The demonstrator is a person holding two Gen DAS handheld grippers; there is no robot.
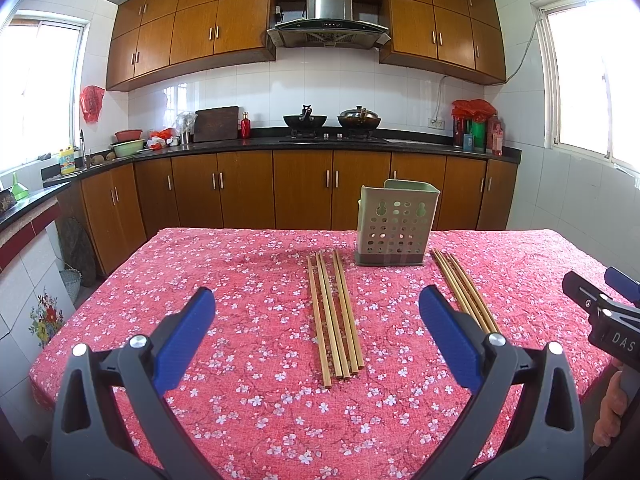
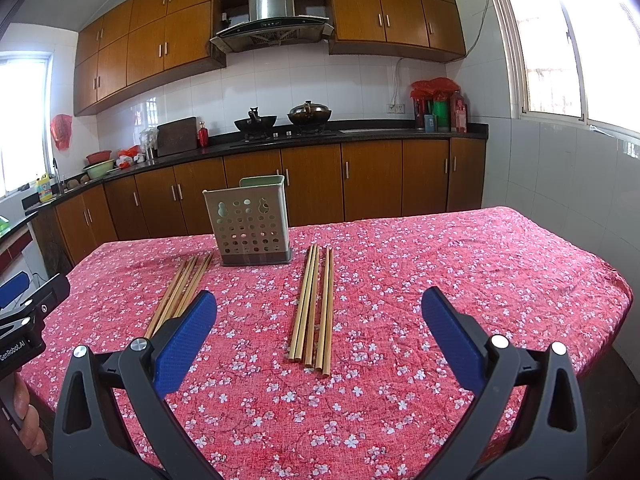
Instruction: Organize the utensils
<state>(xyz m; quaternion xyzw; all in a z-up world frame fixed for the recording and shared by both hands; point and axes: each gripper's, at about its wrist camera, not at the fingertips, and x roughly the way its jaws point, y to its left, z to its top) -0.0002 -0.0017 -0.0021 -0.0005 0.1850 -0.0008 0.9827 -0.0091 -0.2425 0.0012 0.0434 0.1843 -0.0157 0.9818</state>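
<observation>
Above chopsticks [image 1: 336, 316], both jaws wide, empty.

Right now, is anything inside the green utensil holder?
Through the holes of the utensil holder only its far wall and red cloth colour show; no chopsticks stick out above its rim. Its floor is hidden. Both chopstick bundles lie on the tablecloth.

The right claw [image 1: 612, 312] body reads "DAS"; the left claw [image 2: 24, 320] body reads "GenRobot.AI".

Red tablecloth [image 1: 248, 360] with white blossoms, tan chopsticks [image 1: 334, 316], pale green perforated holder [image 1: 394, 220], blue-padded black gripper [image 1: 316, 312].
</observation>
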